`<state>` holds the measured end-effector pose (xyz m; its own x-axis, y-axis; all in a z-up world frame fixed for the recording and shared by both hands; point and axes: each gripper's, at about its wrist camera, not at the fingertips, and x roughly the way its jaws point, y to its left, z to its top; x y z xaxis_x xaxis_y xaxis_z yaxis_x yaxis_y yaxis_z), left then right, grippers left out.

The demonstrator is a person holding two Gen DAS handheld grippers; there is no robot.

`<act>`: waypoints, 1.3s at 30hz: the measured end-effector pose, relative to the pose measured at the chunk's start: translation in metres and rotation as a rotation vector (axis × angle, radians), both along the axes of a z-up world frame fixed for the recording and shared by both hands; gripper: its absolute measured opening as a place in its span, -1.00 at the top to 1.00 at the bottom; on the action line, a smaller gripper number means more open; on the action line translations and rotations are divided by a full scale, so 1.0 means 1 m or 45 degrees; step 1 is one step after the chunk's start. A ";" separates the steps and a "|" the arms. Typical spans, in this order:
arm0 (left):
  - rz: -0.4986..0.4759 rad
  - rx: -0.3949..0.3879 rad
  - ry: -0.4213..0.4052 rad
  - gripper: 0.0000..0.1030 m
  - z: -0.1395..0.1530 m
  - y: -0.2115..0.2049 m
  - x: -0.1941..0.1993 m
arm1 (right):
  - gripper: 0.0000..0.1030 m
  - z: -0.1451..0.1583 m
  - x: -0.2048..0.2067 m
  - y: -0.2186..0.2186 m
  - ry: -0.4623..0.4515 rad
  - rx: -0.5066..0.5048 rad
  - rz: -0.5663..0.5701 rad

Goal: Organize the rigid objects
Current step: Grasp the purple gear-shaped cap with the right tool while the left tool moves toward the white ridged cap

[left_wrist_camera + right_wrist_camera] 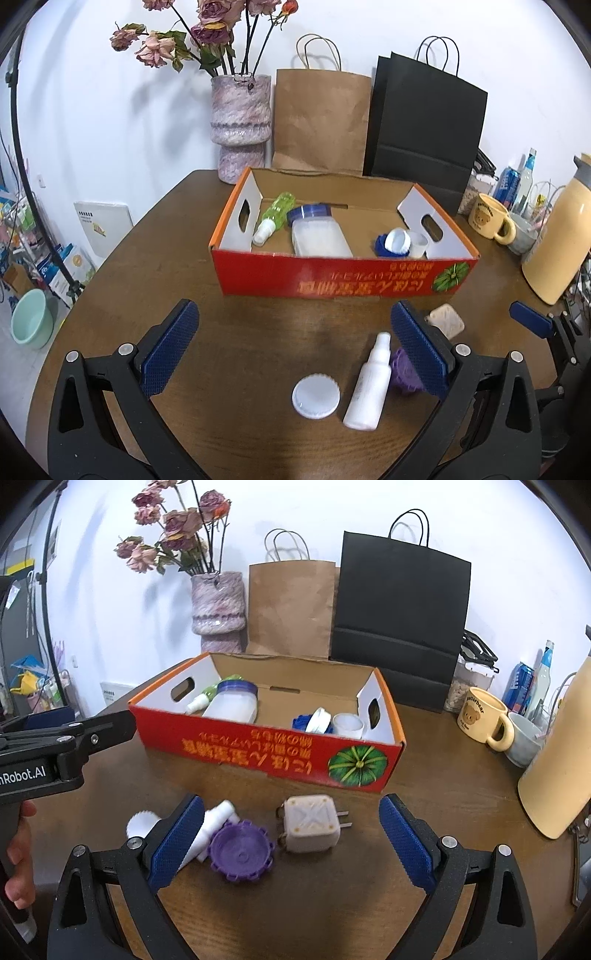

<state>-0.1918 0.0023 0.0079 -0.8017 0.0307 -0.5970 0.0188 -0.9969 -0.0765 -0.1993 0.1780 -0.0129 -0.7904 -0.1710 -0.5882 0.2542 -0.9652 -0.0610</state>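
A red cardboard box (pixel 343 275) (pixel 258 755) stands open on the brown table. It holds a green spray bottle (pixel 275 218), a clear jar with a blue lid (pixel 317 232), a blue-and-white lid (pixel 395 242) and a small white cup (pixel 347 725). In front of it lie a white spray bottle (pixel 369 380), a white round lid (pixel 316 396), a purple toothed lid (pixel 242 851) and a beige plug charger (pixel 312 823). My left gripper (pixel 295 354) is open and empty above the white lid and bottle. My right gripper (pixel 291 845) is open and empty around the purple lid and charger.
Behind the box stand a pink vase with dried roses (pixel 240 125), a brown paper bag (pixel 319 122) and a black paper bag (pixel 424 125). At the right are a yellow bear mug (pixel 484 720), a cream thermos (pixel 557 771), cans and bottles. The table edge curves off at the left.
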 end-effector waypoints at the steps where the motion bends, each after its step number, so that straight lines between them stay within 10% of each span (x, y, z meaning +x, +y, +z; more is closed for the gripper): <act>1: -0.005 -0.002 -0.005 -1.00 -0.002 0.000 0.002 | -0.91 -0.002 0.003 0.000 -0.003 0.002 0.003; 39: -0.057 -0.061 -0.136 -1.00 -0.052 -0.020 0.028 | -0.91 -0.042 0.016 -0.020 -0.169 0.088 0.081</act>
<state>-0.1638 -0.0176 -0.0439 -0.7317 0.0339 -0.6808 -0.0200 -0.9994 -0.0283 -0.1837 0.1585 -0.0548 -0.6936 -0.1737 -0.6991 0.3252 -0.9415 -0.0888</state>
